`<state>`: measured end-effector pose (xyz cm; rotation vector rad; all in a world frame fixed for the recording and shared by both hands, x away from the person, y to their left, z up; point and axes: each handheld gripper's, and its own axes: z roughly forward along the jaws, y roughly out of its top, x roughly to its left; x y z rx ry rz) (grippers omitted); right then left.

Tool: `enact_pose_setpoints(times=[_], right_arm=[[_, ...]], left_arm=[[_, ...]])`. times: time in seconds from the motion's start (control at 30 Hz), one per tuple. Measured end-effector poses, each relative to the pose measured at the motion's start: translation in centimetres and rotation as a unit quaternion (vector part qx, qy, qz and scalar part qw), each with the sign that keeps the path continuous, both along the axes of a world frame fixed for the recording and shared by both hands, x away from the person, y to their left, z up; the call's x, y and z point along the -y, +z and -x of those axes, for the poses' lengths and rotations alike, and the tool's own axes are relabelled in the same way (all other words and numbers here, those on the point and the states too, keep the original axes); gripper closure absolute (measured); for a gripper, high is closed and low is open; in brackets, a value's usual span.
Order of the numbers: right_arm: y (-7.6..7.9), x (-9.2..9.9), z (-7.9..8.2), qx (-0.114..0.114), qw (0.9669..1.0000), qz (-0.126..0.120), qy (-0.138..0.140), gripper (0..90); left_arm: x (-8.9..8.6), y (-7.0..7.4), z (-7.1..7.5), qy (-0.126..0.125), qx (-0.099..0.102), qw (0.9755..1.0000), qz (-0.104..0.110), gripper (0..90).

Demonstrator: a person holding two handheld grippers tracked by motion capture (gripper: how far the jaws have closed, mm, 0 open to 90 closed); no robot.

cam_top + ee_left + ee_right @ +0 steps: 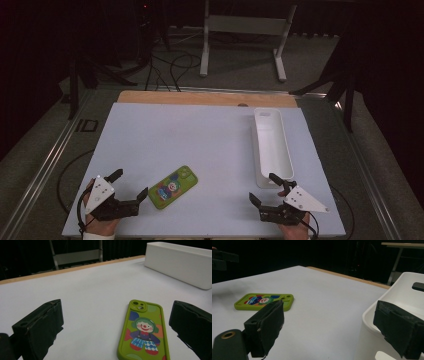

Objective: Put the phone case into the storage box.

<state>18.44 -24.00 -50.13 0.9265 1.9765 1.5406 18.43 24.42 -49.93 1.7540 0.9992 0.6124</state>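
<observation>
Facing clown-print phone case [144,331], jaws wide

Lab or studio: black curtains [45,40], floor cables [172,67], white-topped table [200,135].

Thing: green phone case [173,187] with a clown picture
Pose: lay flat, picture up
Place: near table edge, just right of left gripper [131,185]
</observation>
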Motion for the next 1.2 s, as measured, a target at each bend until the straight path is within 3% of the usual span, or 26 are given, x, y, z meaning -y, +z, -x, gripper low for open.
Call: enact_pose_setpoints(times=[0.03, 0.5, 0.7, 0.9, 1.2], right_arm=[[0.0, 0.0, 0.0, 0.0, 1.0, 0.0, 0.0, 9.7], [0.0, 0.1, 0.1, -0.001, 1.0, -0.001, 0.002, 9.6], [0.0, 0.1, 0.1, -0.004, 1.0, -0.002, 0.0, 9.6], [0.0, 0.3, 0.1, -0.004, 1.0, -0.002, -0.003, 9.6], [0.2, 0.1, 0.2, -0.009, 1.0, -0.002, -0.004, 9.6]], left_arm=[[0.0, 0.0, -0.2, -0.007, -0.012, 0.9999, 0.001, 0.2], [0.2, 0.1, -0.7, -0.017, -0.049, 0.9985, -0.018, 0.2], [0.7, 0.5, -1.1, -0.027, -0.078, 0.9956, -0.044, 0.2], [1.1, 1.3, -1.5, -0.028, -0.086, 0.994, -0.062, 0.2], [1.8, 1.9, -2.1, -0.035, -0.109, 0.9891, -0.092, 0.2]])
